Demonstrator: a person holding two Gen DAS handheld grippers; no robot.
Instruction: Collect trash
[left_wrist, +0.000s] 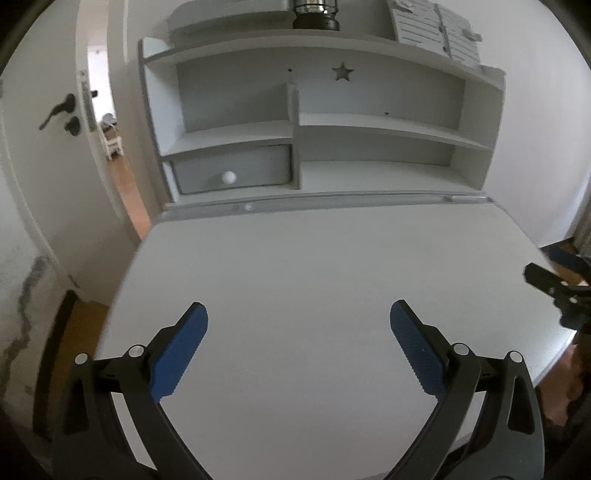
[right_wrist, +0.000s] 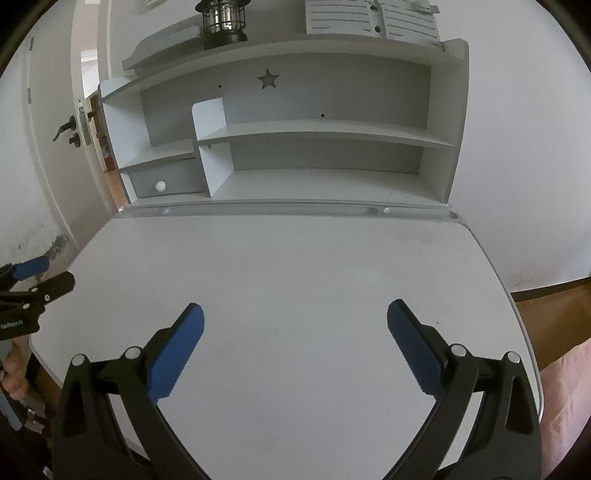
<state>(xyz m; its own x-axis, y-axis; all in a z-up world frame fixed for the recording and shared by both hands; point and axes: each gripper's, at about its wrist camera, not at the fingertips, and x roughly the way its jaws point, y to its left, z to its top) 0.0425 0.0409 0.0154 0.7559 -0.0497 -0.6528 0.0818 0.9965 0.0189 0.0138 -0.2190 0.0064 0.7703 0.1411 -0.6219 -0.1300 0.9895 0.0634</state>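
Hovering over a pale desk (left_wrist: 314, 266), the left gripper (left_wrist: 298, 321) has its blue-padded fingers (left_wrist: 181, 350) spread wide with nothing between them. Right gripper (right_wrist: 294, 321) sits the same way over the same desk top, spread and holding nothing; its tip also shows at the right edge of the left wrist view, and the left gripper's tip shows at the left edge of the right wrist view. No trash can be seen in either view, so its place cannot be told. At the far side of the desk stands a shelf unit (right_wrist: 325, 133) with a star cutout (right_wrist: 267, 79) and a small drawer (left_wrist: 232, 168) with a white knob (left_wrist: 229, 177), low on the left. A dark lantern (right_wrist: 223, 20) stands on top. Far left, a door (left_wrist: 48, 147) with a dark handle stands ajar.
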